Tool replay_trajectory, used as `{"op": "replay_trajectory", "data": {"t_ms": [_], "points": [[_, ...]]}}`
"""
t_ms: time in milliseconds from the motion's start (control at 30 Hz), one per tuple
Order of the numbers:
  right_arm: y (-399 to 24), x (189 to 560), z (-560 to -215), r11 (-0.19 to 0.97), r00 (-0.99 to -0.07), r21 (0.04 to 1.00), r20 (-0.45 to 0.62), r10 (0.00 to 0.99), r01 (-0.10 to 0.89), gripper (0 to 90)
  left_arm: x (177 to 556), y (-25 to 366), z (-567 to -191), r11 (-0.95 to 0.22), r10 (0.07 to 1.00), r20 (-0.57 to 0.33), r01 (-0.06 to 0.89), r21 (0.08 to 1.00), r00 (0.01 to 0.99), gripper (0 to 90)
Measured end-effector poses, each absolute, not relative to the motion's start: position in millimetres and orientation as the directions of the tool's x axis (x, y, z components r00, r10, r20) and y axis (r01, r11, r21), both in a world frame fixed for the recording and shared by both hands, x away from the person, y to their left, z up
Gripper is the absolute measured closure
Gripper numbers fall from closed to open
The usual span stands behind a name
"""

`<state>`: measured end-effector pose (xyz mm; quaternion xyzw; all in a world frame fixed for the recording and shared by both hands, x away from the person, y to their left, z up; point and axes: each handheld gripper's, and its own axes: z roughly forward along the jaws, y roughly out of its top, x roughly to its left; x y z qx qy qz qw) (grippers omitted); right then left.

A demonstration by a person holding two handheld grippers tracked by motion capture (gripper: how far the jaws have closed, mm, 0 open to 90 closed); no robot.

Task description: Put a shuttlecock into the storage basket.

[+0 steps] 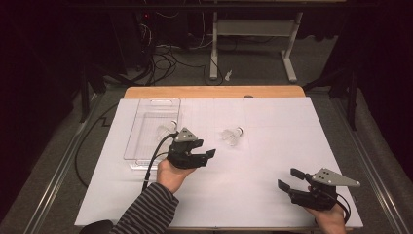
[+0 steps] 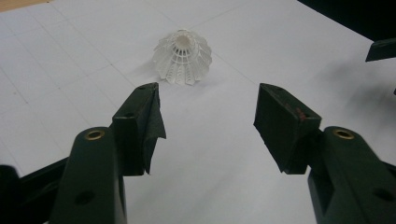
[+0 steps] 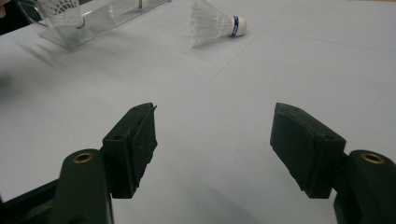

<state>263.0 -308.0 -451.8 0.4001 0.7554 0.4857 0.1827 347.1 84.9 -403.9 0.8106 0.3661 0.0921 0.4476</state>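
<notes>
Dark room, cables and a grey frame on the floor beyond; white sheet over the bench [image 1: 272, 195], its wooden far edge showing.

1. Clear tray [image 1: 146, 141], toward the bench's left edge, long side running to the far edge. One shuttlecock [image 1: 165, 129] lies inside near its right wall.

2. Your left gripper [image 1: 210, 155], just right of the tray's near end, jaws apart and empty, aimed toward the middle of the bench.

3. Loose shuttlecock [image 1: 232, 136], on its side on the bare sheet near the middle, well apart from the tray, cork pointing to the right edge. In the left gripper view it [image 2: 182, 58] sits ahead of the jaws, a little left of their centre line.

4. Your right gripper [image 1: 291, 179], near the right front corner, jaws apart, nothing between them.

Handling note: the feather skirt probably crushes easily. Shift your left gripper until the shuttlecock is centred between the pads, come in low, and close gently on the cork end or the skirt's narrow neck before carrying it to the tray.
</notes>
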Motion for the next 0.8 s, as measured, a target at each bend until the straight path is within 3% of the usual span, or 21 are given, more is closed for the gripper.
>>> {"op": "replay_trajectory", "data": {"t_ms": [800], "points": [[-308.1,262.9,-451.7,0.207,-0.613,0.881,0.112,0.782,0.426,31.8,359.7,69.7,-410.4,-0.346,0.679,-0.174,0.520,0.781,0.713,41.9]]}}
